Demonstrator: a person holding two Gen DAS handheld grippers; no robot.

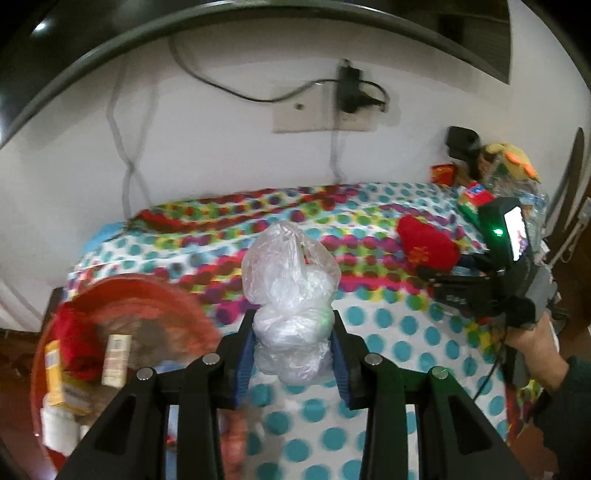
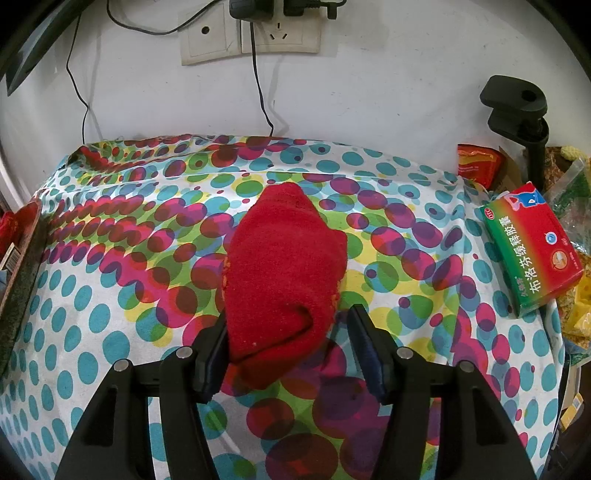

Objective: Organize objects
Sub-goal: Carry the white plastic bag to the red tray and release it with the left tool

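My left gripper [image 1: 293, 332] is shut on a crumpled clear plastic bag [image 1: 291, 291] and holds it above the dotted tablecloth [image 1: 388, 332]. A red tray [image 1: 147, 295] at the lower left holds small boxes and a red item. My right gripper [image 2: 288, 332] is open around the near end of a red sock [image 2: 284, 266] that lies on the cloth; the left finger touches it, the right finger stands apart. The sock [image 1: 428, 245] and the right gripper [image 1: 491, 288] also show at the right of the left wrist view.
A green and red medicine box [image 2: 532, 247] lies at the table's right edge beside bags and a red packet [image 2: 476, 162]. A black clamp stand [image 2: 517, 110] rises at the back right. Wall sockets [image 2: 251, 33] with cables hang behind. The tray's edge [image 2: 22, 266] is at the left.
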